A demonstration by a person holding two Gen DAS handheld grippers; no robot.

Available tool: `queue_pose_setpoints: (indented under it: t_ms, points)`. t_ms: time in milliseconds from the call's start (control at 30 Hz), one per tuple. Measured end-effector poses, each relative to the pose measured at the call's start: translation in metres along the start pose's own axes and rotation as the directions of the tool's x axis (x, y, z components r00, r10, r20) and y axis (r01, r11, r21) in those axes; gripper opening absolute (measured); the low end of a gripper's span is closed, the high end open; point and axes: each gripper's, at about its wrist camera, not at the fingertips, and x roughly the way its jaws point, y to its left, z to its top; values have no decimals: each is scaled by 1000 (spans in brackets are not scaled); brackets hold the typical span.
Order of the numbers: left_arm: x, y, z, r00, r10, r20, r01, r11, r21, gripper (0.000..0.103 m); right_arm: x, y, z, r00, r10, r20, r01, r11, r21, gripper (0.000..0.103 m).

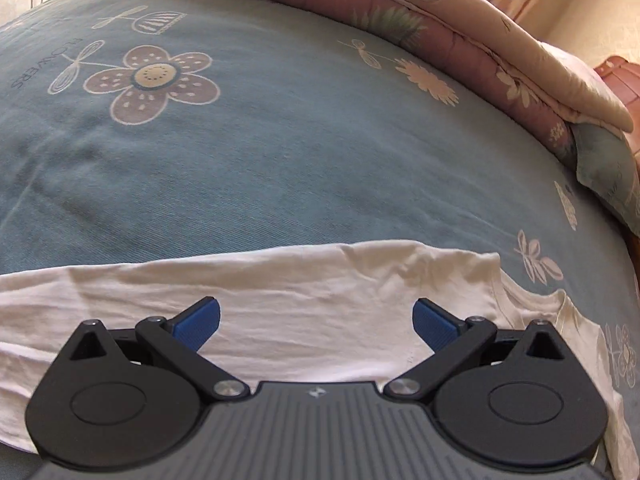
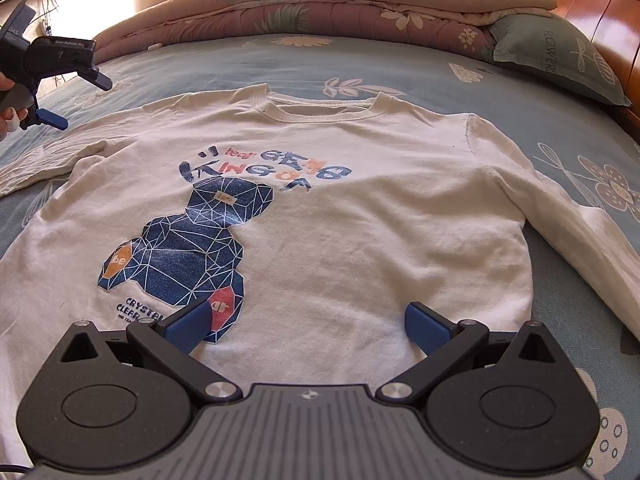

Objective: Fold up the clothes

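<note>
A: Start closest in. What are the grippers doing?

B: The right gripper (image 2: 306,326) hangs low over the hem end of the white sweatshirt (image 2: 360,216), its blue pads spread wide with nothing between them. The left gripper (image 1: 316,322) is just as wide and empty, poised over the left sleeve (image 1: 240,280), which lies stretched across the sheet. From the right wrist view it shows up at the far left, held in a hand (image 2: 8,116) above that sleeve.

A: So where is the folding?

B: By my reading, at the very start. The sweatshirt lies flat, print up, with the bear graphic (image 2: 192,248) showing, collar (image 2: 316,110) away from the camera, and both sleeves spread out; the right sleeve (image 2: 568,216) runs off to the right. No fold is made yet.

A: And next?

B: Probably each gripper needs to drop onto the cloth, pinch a single layer at a sleeve or side edge, and carry it across the body without dragging the rest.

A: And the setting?

B: A bed with a blue flowered sheet (image 1: 280,140). Beyond it a folded pink quilt (image 2: 320,4), a pillow (image 2: 560,52) at the right, a wooden headboard (image 2: 600,8), and curtains at a bright window.
</note>
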Motion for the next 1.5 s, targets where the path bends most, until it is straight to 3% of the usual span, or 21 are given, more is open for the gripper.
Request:
queue_pose_setpoints:
  t_ms: [100,233,333,467,567,700,900,1067,1167,1333,1500]
  points:
    - [20,-38,-11,998,42,-36,-39,995,89,102,0,-1,1,1000,1,-3,-1,1000,1,103]
    - [48,-46,-18,992,115,-45,-111,990,85,102,0,-1,1,1000,1,-10,-1,1000,1,103]
    - [60,-49,-2,983,182,-4,-181,978,108,102,-1,-1,2,1000,3,-22,-3,1000,3,103]
    - [61,-56,19,979,200,-32,-198,979,55,102,-2,-2,2,999,4,-34,-4,1000,4,103]
    - [46,-65,20,999,-11,-46,9,999,-35,102,-3,-2,2,999,4,-41,-4,1000,8,103]
    - [46,-97,9,981,-182,-72,183,983,16,102,-4,0,1,999,-2,-41,3,1000,9,103]
    - [83,-113,12,981,-189,-36,190,980,50,102,-3,-1,2,999,2,-40,-2,1000,6,103]
    - [99,-103,27,980,-198,31,198,980,-2,102,-3,-2,1,999,5,-38,-5,1000,1,103]
    - [94,-109,27,983,-180,23,180,984,14,102,-3,-2,2,999,8,-39,-8,1000,2,103]
    - [78,-126,10,956,-287,-50,290,956,48,102,-4,-1,1,999,1,-43,-1,1000,5,103]
    - [91,-144,3,969,-240,-64,246,960,136,102,-4,0,0,999,-2,-38,2,1000,8,103]
